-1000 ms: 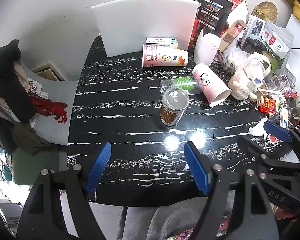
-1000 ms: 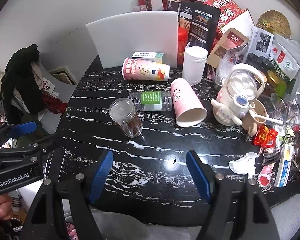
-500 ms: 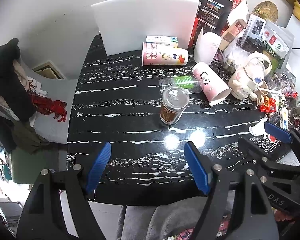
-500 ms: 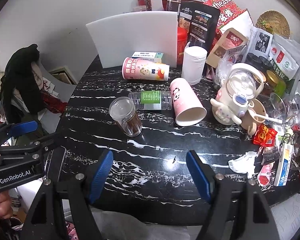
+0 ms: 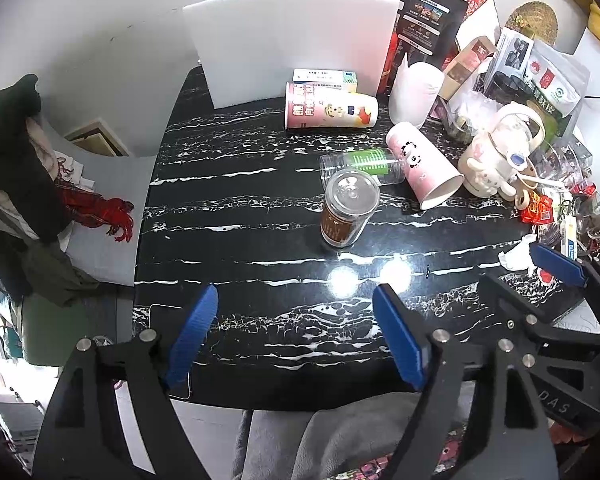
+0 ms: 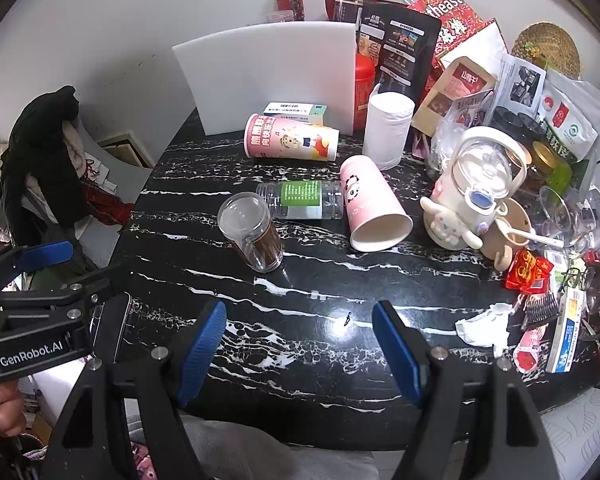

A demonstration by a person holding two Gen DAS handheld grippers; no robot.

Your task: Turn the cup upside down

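Left tool point(image 5: 294, 332) and right tool point(image 6: 300, 344) both spread wide, holding nothing, over the near edge of the bench point(image 6: 300, 320). Pink panda cup point(image 6: 374, 204) lies on its side well ahead of the right tool, mouth toward it, touching a fallen clear bottle point(image 6: 300, 200). Clear jar point(image 5: 348, 210) stands upright ahead of the left tool.

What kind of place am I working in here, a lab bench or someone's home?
Most likely a home. A black marble-pattern table is crowded with snack bags, a cartoon kettle and a pink panda paper cup; clothes are heaped on a chair beside it.
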